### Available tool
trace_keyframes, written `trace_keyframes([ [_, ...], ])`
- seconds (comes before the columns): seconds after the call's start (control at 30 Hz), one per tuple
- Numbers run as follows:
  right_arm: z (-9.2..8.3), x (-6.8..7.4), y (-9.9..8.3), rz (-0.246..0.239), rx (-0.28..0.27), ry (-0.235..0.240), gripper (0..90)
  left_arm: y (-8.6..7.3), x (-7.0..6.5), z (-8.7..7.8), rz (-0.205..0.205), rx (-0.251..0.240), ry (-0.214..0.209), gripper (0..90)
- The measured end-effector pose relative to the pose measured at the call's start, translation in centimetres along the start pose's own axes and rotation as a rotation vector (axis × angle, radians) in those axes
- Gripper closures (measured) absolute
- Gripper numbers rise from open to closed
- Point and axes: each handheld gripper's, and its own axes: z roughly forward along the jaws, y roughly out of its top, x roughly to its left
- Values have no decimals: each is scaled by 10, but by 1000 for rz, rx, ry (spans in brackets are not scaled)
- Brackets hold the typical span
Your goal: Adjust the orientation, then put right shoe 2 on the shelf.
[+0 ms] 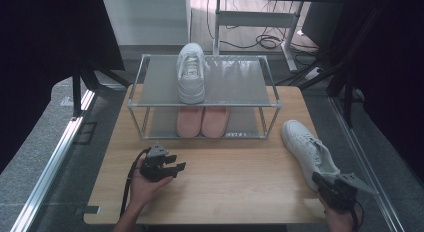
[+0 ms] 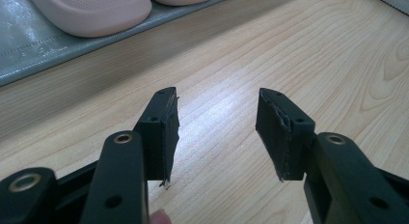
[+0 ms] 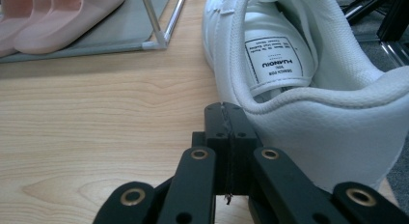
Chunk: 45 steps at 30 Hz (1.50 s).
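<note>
White shoe point(image 1: 306, 151) lies at lower right of the high view, on the table point(image 1: 230, 187), w/ right gripper point(image 3: 226, 119) clenched empty just beside its heel. Left gripper point(image 2: 217, 132) at lower left, jaws apart, nothing btwn them. Second white shoe point(image 1: 191, 72) sits top center on the rack point(image 1: 240, 84), pink pair point(image 1: 202, 122) below.

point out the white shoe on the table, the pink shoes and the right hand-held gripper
white shoe on the table point(image 1: 305, 149), high view, on its laces
pink shoes point(image 1: 202, 122), high view, where the pair meets
right hand-held gripper point(image 3: 226, 119), right gripper view, at its shut jaw tips
</note>
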Motion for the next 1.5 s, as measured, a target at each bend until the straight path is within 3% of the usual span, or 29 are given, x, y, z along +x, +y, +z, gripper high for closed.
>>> trace_keyframes([
  [0.37, -1, -18, 0, 19, -15, -8, 900, 0, -1, 3, 3, 8, -3, 506],
  [0.7, -2, -14, 6, -6, -26, 44, 871, 0, -1, 3, 4, 10, -5, 506],
  [0.9, -2, -5, 23, -66, -36, 62, 810, 0, -2, 3, 3, 8, -5, 506],
  [1.13, -2, -3, 52, -127, -55, 97, 665, 0, -2, 2, 0, 5, 0, 506],
  [1.5, 4, -16, 88, -145, -54, 109, 592, 0, 0, -2, -15, -10, -12, 507],
])
